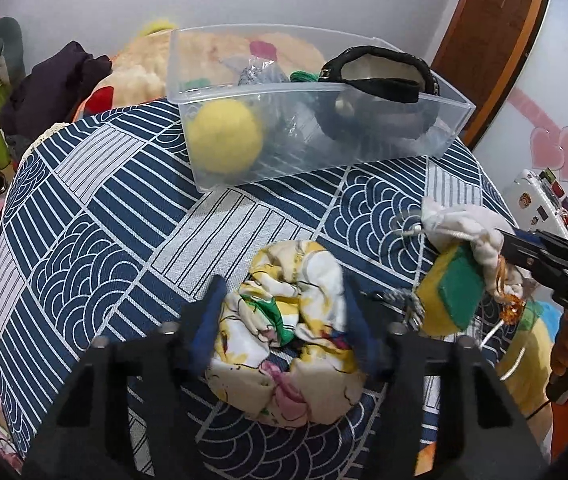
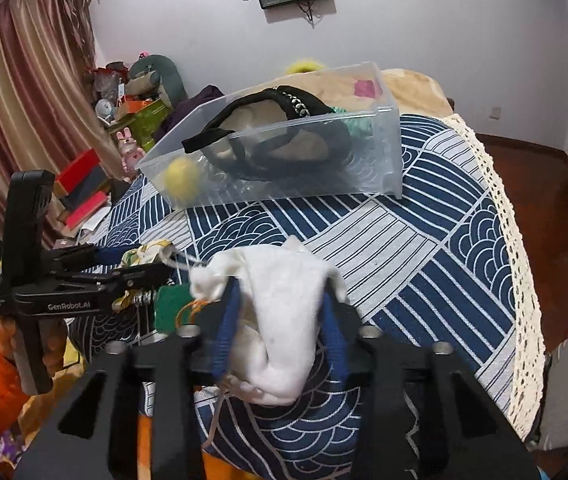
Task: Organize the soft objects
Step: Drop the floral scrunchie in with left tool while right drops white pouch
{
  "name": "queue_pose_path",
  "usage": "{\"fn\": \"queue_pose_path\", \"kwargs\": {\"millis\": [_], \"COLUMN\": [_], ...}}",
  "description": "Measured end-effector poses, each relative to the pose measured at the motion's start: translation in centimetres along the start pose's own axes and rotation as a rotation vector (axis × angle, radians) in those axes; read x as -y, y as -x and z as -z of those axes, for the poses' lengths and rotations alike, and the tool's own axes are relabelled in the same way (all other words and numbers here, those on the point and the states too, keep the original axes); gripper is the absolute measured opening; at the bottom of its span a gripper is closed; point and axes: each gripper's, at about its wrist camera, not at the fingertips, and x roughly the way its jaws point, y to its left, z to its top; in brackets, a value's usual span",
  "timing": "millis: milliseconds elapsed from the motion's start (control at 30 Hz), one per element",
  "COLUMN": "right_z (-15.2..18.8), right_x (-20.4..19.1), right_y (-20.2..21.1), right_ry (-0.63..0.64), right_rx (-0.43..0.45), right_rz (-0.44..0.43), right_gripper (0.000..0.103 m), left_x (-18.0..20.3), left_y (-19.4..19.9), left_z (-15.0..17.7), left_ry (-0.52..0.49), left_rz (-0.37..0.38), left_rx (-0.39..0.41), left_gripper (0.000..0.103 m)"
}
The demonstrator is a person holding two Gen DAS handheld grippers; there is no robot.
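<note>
- Left wrist view: one clear plastic rectangular bin (image 1: pixel 449 114) stands at the far edge of the table (image 1: pixel 96 216), which is covered by a navy and white patterned cloth.
- Inside the bin lie one round yellow felt ball (image 1: pixel 224 136) at its left end, one black-trimmed beige bag with a chain strap (image 1: pixel 379 80) at its right end, and between them something green and a crinkled clear wrapper; I cannot tell what these are.
- The left claw (image 1: pixel 284 316) at the near edge has its two blue fingers (image 1: pixel 208 320) pressed against either side of one crumpled yellow, white and green printed cloth (image 1: pixel 284 320), gripping it.
- At the near right, one yellow sponge with a green scouring face (image 1: pixel 453 292) lies just beside a white drawstring pouch (image 1: pixel 467 228) held by the right claw (image 1: pixel 501 246).
- Right wrist view: the right claw (image 2: pixel 280 320) is closed on the one white pouch (image 2: pixel 284 312), its blue fingers (image 2: pixel 226 328) against both sides, above the near edge.
- The bin (image 2: pixel 387 152) sits toward the far edge, with the ball (image 2: pixel 181 176) and the bag (image 2: pixel 280 136) in it.
- The left claw (image 2: pixel 140 266) is at the near left, holding the printed cloth (image 2: pixel 144 254).
</note>
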Motion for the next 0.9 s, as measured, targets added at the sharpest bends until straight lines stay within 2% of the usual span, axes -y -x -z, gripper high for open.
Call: {"fn": "queue_pose_path", "kwargs": {"millis": [67,200,567,900], "right_z": [0.1,0.0,-1.9,-6.0], "right_x": [0.1,0.2,-0.3,-1.0], "right_y": [-0.1,0.3,3.8,6.4], "right_ry": [-0.008,-0.021,0.004,0.021], "right_rx": [0.002,0.018,0.141,0.277], "right_rz": [0.007,0.004,0.031,0.043], "right_gripper": [0.016,0.012,0.011,0.011], "left_x": [-0.1,-0.1,0.0,-0.4], "left_y": [0.1,1.1,6.0,9.2], "left_z": [-0.1,-0.3,-1.8,-5.4], "left_ry": [-0.006,-0.020,-0.039,-0.021], "left_rz": [0.018,0.019,0.018,0.010], "left_rx": [-0.006,0.011,0.141,0.275], "left_gripper": [0.036,0.028,0.028,0.028]}}
